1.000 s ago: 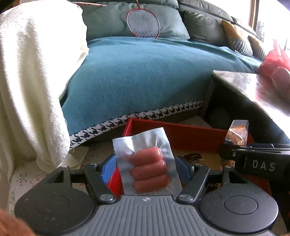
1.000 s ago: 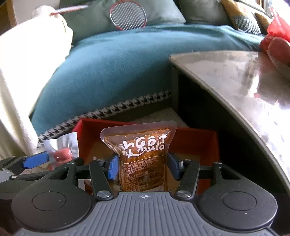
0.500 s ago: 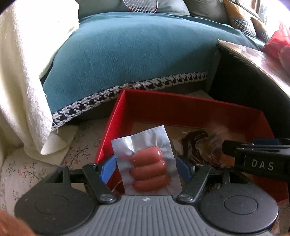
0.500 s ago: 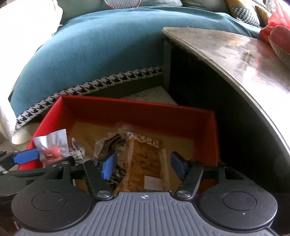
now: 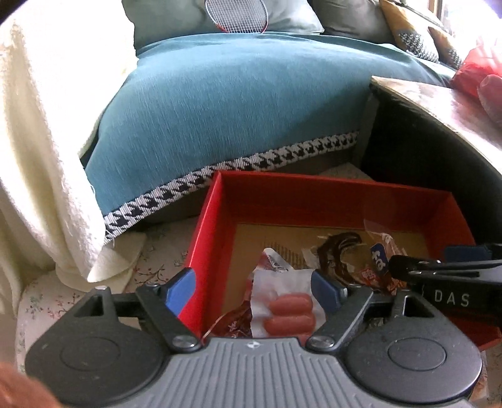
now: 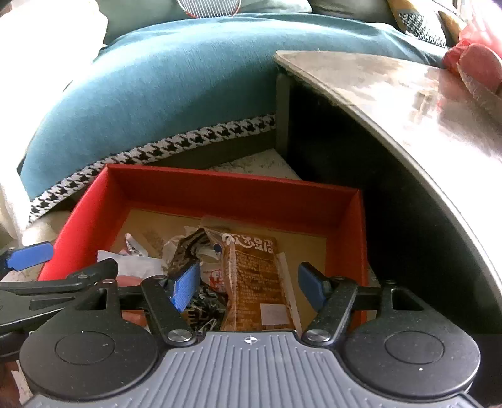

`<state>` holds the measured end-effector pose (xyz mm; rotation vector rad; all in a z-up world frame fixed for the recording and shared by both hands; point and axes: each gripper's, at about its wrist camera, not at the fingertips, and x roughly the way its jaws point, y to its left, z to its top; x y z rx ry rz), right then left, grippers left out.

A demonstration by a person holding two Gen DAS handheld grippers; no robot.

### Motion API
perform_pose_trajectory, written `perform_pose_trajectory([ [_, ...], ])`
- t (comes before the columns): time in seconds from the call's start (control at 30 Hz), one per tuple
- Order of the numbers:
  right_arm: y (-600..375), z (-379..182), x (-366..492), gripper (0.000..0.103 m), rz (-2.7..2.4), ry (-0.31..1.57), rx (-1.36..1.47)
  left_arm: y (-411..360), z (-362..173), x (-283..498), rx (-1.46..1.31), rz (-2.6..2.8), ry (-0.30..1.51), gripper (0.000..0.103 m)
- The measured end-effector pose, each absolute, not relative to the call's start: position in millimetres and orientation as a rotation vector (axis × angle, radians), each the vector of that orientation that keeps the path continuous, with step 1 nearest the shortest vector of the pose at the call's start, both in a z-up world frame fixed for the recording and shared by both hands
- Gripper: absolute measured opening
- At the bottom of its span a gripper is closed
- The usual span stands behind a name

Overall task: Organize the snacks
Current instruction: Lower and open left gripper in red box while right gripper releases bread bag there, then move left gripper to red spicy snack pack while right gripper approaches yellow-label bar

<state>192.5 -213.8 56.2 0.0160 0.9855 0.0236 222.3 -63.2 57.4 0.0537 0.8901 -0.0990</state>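
Both grippers, left (image 5: 252,284) and right (image 6: 248,284), hang with jaws just spread, empty, above the red box (image 6: 232,196); the sausage pack (image 5: 287,310) and brown snack packet (image 6: 255,279) lie inside (a careless withdrawal could snag a wrapper).

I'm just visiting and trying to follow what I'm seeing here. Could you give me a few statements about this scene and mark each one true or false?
1. The sausage packet lies inside the red box. True.
2. The right claw is clamped shut on the brown snack packet. False: its jaws stand open and have just been opening; the packet lies in the box between them, unpressed.
3. The red box sits on top of the table. False: it sits lower, beside the table.
4. A racket lies on the sofa. True.
5. The left claw is closed. False: it is open.
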Motion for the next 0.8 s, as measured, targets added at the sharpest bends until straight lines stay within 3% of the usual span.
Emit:
perform_pose_trajectory([
  [0.37, -200.9, 80.8, 160.3, 0.083, 0.047, 0.968, -0.015, -56.2, 73.9, 202.8, 0.069, -0.097, 0.885, 0.075],
  [0.8, -188.3, 85.9, 113.8, 0.084, 0.077, 0.983, -0.023, -42.2, 81.9, 160.3, 0.041, -0.102, 0.896, 0.076],
])
